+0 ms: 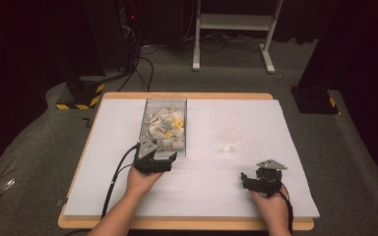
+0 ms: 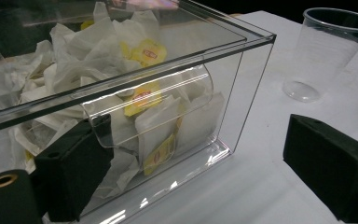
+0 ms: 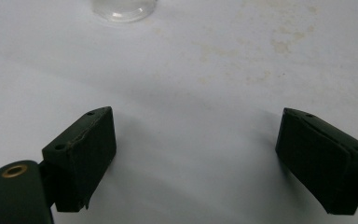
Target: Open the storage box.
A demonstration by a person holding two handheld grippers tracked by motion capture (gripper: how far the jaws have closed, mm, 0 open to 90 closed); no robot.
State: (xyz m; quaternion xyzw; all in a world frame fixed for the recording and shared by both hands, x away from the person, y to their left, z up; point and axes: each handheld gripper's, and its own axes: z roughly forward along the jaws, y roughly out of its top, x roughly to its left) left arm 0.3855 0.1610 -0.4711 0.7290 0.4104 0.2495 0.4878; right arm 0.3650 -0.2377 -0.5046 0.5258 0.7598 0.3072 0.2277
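The clear plastic box (image 1: 163,127) of tea bags (image 2: 144,98) sits at the centre of the high view on the white worktop (image 1: 202,187). The left tool (image 1: 158,158) is at its near end, jaws wide open with nothing between them. One jaw stands by the curved dispensing slot (image 2: 168,102) in the left gripper view. The bags look light, soft and easily torn, so a paper corner poking through the slot is probably the best hold. The right tool (image 1: 248,181), also open and empty, rests lower right, near the clear cup (image 1: 230,141).
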